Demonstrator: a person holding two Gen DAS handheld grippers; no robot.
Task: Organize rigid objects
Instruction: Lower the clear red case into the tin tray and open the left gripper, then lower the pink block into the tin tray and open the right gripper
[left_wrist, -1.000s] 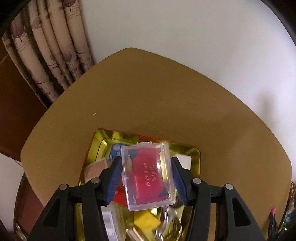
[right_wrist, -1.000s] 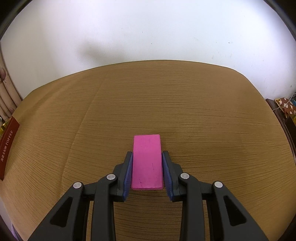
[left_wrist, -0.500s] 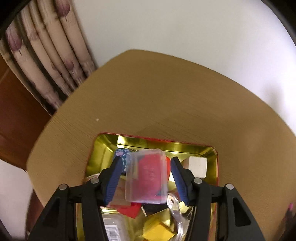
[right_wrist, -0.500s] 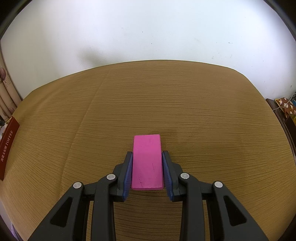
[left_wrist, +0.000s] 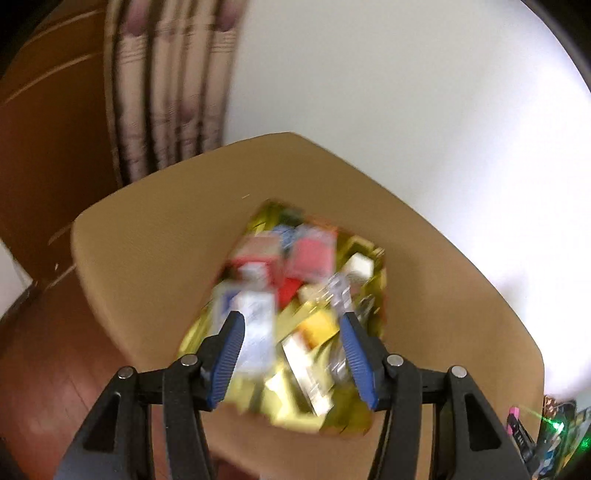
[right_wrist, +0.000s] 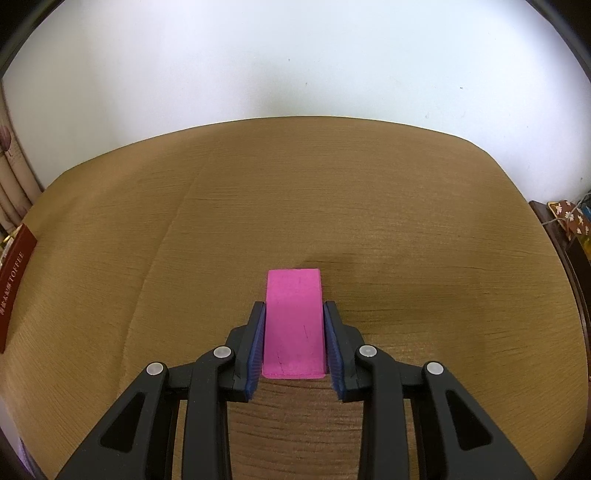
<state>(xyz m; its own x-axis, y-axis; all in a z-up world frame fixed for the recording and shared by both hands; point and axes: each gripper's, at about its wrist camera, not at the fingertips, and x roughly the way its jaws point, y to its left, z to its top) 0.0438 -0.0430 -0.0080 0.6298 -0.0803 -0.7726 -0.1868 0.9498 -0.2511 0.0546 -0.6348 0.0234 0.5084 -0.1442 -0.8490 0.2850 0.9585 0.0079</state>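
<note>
Release of the clear plastic case has been made: the left claw (left_wrist: 291, 354) is seen apart and empty above the gold tin (left_wrist: 373, 254). A pink block (right_wrist: 294, 325) is kept clamped in the right claw (right_wrist: 294, 339) over the surface (right_wrist: 406, 221).

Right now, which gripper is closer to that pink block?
The right gripper: its jaws are clamped on the pink block. The left gripper hovers open above the gold tin, no block visible nearby.

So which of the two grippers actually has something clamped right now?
The right gripper: its fingers press both sides of the pink block. The left gripper is open above the gold tin, holding nothing.
</note>
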